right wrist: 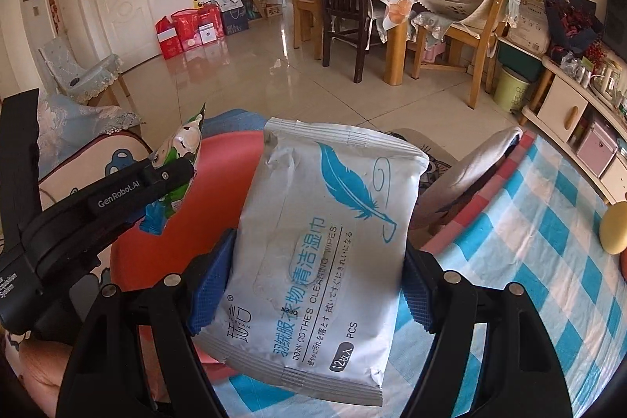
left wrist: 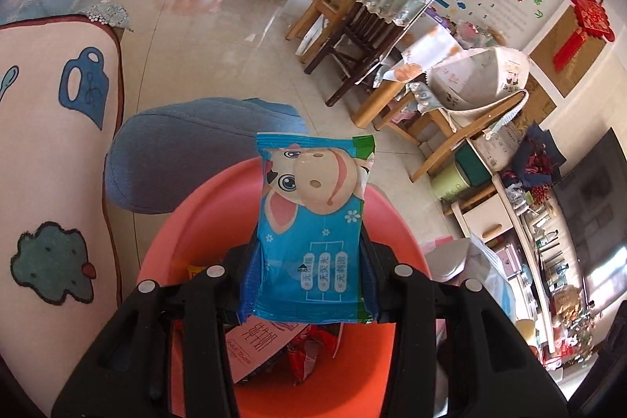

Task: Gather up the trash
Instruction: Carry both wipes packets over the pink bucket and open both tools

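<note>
My left gripper [left wrist: 309, 277] is clamped on a small blue wipe packet [left wrist: 313, 222] printed with a cartoon cow face, the black fingers [left wrist: 403, 296] pressing its two side edges so it stands upright between them. Directly beneath it I see the orange-red bin [left wrist: 188, 222], and down inside the bin lie a pink-and-white printed carton and some red wrappers [left wrist: 309, 355]. A blue denim cushion [left wrist: 176, 151] sits just beyond the bin's far rim, and a pale cushion with cartoon patches [left wrist: 58, 163] fills the left of that view. My right gripper [right wrist: 317, 285] is clamped on a larger white wipes pack [right wrist: 325, 241] with a blue feather drawing, its blue pads [right wrist: 211, 285] bearing on both long sides. From the right wrist view the left gripper [right wrist: 172, 179] reaches in from the left with its packet [right wrist: 180, 159] over the bin [right wrist: 231, 159], while the white pack hangs partly over the bin's near rim and partly over the blue-and-white checked tablecloth [right wrist: 529, 261]. Further back there are wooden chairs [right wrist: 462, 38] at a dining table and red gift bags [right wrist: 188, 26] on the tiled floor.
</note>
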Action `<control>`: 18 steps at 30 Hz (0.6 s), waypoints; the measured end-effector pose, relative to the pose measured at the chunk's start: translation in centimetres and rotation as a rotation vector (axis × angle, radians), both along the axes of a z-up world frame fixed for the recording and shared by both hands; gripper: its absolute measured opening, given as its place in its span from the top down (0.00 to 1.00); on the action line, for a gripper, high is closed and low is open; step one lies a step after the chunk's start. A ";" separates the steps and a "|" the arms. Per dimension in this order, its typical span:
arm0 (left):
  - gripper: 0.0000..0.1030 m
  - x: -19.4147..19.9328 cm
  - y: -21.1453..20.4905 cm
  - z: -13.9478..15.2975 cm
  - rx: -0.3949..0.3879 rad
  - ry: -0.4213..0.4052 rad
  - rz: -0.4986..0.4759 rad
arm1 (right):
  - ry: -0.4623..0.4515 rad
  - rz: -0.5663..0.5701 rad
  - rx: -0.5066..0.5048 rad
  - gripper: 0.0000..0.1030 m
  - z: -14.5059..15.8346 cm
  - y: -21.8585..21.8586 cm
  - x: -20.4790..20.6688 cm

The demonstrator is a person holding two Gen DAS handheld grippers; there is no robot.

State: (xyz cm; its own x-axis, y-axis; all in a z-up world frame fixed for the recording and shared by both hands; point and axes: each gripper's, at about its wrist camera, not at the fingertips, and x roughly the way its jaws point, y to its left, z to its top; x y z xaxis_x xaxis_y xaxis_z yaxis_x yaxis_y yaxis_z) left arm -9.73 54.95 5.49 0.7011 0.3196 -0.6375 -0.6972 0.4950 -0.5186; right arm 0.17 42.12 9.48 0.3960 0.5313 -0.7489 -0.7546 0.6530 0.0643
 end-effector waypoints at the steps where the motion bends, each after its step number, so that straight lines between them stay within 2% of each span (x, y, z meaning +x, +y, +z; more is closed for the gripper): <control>1: 0.57 0.0 0.1 -0.1 0.000 0.003 0.004 | 0.000 0.007 -0.005 0.26 -0.4 0.5 0.2; 6: 0.57 0.1 0.0 -0.3 0.019 0.025 0.002 | -0.009 0.042 -0.030 0.26 -1.7 2.2 0.1; 9: 0.53 0.6 -0.3 -0.2 0.036 0.040 -0.003 | -0.021 0.073 -0.065 0.25 -2.4 3.1 -0.1; 11: 0.51 0.9 -0.6 -0.1 0.050 0.056 -0.014 | -0.033 0.071 -0.073 0.20 -2.6 3.0 -0.4; 13: 0.43 0.9 -0.7 0.0 0.062 0.061 -0.009 | -0.041 0.062 -0.065 0.15 -2.5 2.6 -0.5; 18: 0.39 1.3 -1.5 0.3 0.097 0.075 -0.029 | -0.047 0.018 -0.053 0.14 -2.0 0.7 -0.3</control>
State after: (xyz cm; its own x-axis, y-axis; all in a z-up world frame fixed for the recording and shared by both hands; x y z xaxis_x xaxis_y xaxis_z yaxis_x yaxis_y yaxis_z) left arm -8.46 53.47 5.78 0.6625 0.3627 -0.6553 -0.7169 0.5606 -0.4145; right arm -0.17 42.81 7.48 0.4221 0.4987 -0.7571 -0.7676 0.6408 -0.0059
